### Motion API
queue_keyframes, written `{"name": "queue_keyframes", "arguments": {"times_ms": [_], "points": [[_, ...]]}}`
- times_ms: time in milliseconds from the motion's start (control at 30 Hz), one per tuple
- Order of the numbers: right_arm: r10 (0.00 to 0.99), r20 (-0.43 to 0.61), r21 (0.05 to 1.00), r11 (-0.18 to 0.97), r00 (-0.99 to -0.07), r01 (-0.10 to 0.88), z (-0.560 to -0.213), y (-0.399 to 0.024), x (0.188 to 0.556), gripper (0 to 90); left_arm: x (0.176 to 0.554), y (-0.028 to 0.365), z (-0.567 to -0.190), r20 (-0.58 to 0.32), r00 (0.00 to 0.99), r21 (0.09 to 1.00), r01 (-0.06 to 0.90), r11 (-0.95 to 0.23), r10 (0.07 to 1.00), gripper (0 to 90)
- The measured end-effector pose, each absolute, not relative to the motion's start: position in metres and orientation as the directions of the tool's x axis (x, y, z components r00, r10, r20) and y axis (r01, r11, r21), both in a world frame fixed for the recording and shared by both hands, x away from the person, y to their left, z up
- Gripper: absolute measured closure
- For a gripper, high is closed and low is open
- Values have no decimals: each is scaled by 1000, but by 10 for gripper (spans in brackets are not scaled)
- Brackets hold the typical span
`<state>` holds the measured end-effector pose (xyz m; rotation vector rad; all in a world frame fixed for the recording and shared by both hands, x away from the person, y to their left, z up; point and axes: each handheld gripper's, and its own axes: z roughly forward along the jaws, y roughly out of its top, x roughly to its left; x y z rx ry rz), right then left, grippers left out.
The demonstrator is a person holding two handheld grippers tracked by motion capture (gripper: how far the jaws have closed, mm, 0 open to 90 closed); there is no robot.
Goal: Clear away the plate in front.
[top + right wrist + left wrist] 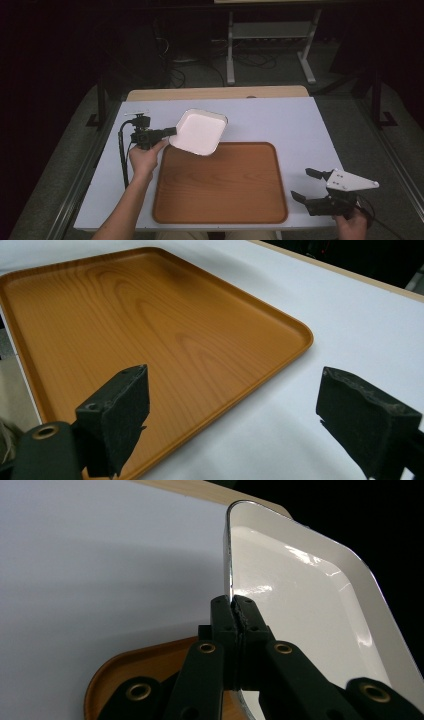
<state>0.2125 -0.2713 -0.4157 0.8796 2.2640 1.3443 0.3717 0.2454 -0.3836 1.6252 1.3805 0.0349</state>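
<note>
So my left jaws [172,131] pinch the white dish [199,131] by its rim, tilted above the wooden tray's [220,215] far-left corner, not yet set down, while my right jaws [306,184] wait wide open beside it.

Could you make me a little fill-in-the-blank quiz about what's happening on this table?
1. The left gripper is clamped on the rim of a white ____.
2. The wooden tray on the table has ____ on it.
3. The right gripper has its jaws ____, with nothing between them.
4. The white dish is held tilted over the tray's far ____ corner.

Missing words: dish; nothing; open; left
</note>
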Motion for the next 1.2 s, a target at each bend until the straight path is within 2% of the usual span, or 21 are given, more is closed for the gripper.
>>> {"name": "queue_keyframes", "arguments": {"times_ms": [567,900,1200], "points": [[672,2,876,357,-741,326,-416,-270,213,130,348,242,-406,-537,340,638,763,108,772,888],[671,0,874,360,-741,326,-416,-270,213,130,336,232,-414,-511,360,636,769,62,780,888],[670,-1,874,362,-743,325,-415,-269,213,130,327,228,-423,-508,345,629,775,66,789,888]]}}
